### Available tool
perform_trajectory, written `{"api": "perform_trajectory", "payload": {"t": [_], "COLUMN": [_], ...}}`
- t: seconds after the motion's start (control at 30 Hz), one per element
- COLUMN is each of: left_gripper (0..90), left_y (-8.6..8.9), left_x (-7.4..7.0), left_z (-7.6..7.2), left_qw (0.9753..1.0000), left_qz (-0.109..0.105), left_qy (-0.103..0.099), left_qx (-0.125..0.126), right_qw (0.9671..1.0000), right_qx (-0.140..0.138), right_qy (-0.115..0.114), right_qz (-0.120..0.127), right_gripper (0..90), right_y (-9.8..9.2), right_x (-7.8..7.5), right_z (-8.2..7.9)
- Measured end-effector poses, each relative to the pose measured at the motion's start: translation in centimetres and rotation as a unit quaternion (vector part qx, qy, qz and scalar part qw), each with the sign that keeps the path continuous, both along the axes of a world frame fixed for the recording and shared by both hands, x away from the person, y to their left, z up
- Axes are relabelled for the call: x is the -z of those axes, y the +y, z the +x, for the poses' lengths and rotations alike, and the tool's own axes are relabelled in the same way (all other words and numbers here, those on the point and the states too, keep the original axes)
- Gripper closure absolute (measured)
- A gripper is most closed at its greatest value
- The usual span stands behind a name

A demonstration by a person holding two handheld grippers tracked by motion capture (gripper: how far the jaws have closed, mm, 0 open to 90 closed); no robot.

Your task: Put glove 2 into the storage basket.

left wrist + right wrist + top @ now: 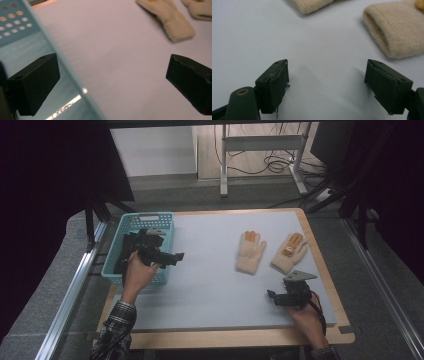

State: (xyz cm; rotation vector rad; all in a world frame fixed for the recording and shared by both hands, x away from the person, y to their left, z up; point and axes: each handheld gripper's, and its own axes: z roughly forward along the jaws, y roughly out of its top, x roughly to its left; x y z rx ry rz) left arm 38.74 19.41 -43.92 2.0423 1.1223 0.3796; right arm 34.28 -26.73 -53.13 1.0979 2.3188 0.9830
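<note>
Two cream knit gloves with orange fingertips lie flat on the grey mat, the left glove [251, 252] beside the right glove [289, 252]. My left gripper [172, 258] hovers over the right rim of the teal basket [145, 218], jaws wide open and empty. In the left gripper view the basket rim [63, 65] runs between the jaws, and a glove cuff [178, 28] lies ahead. My right gripper [280, 297] sits low near the mat's front right, open and empty. In the right gripper view a glove cuff [397, 32] lies just beyond the jaws.
The teal basket holds dark objects [131, 251]. The grey mat [215, 285] lies on a wooden table [225, 338] with metal rails at both sides. A table frame and cables [270, 160] stand on the floor behind.
</note>
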Motion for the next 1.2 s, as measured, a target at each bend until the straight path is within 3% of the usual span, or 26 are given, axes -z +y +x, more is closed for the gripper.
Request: {"api": "perform_trajectory", "payload": {"t": [0.4, 0.67, 0.97, 1.2], "left_gripper": [0.0, 0.0, 0.0, 0.0], "left_y": [-4.3, -6.1, -6.8, -6.6], "left_x": [1.3, 2.9, 6.0, 8.2], "left_z": [-2.8, -4.7, -6.1, -6.9], "left_qw": [0.9977, 0.9956, 0.9957, 0.9966], "left_qz": [-0.018, -0.01, -0.001, 0.017], "left_qy": [-0.023, -0.037, -0.027, -0.029], "left_qx": [0.061, 0.085, 0.089, 0.075], "right_qw": [1.0, 1.0, 1.0, 1.0], "right_qx": [0.001, 0.0, 0.0, 0.001], "right_qy": [0.001, 0.0, -0.001, -0.001], "right_qz": [0.0, 0.0, 0.0, 0.0], "right_gripper": [19.1, 19.1, 19.1, 19.0], "right_y": [0.0, 0.0, 0.0, 0.0], "right_x": [0.0, 0.0, 0.0, 0.0], "right_z": [0.0, 0.0, 0.0, 0.0]}}
